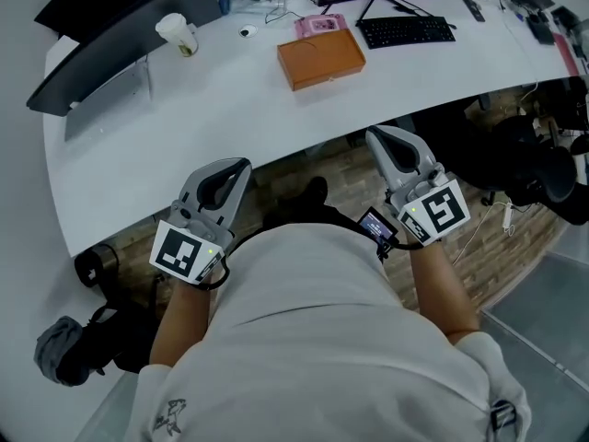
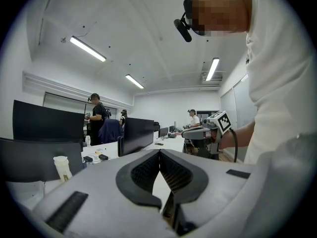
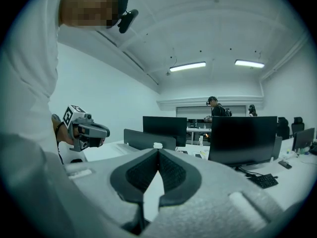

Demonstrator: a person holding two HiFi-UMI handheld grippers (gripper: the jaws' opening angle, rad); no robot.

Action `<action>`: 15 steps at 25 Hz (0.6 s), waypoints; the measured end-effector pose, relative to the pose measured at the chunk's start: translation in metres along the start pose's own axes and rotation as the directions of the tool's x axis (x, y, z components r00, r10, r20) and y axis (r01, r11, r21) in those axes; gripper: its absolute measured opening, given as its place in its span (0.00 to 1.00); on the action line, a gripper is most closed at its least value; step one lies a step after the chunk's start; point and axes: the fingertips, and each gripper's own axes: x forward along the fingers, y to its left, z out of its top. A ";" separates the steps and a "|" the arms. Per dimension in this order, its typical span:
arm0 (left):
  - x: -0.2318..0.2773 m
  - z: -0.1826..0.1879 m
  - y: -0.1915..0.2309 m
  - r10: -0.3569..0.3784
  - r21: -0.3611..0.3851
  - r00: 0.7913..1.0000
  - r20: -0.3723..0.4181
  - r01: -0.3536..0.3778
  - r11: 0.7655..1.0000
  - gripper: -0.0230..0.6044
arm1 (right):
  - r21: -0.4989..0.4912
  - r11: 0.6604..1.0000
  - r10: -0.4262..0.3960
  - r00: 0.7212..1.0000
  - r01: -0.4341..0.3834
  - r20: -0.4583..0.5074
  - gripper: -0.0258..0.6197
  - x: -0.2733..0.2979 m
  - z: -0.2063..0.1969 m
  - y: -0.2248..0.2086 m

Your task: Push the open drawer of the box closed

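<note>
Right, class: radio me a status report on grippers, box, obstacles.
Left gripper shut, empty; right gripper shut, empty. Orange box on desk, untouched. No obstacle seen before it.

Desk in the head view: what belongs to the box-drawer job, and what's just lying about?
Job: orange box; left claw and right claw, both shut and empty.
Lying about: paper cup; black keyboard; pink item; dark monitor.
</note>
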 end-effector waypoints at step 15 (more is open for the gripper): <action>-0.076 -0.007 -0.039 -0.112 -0.011 0.994 0.020 0.112 0.994 0.04 | -0.010 0.999 -0.053 0.998 0.053 -0.028 0.04 -0.047 0.010 0.110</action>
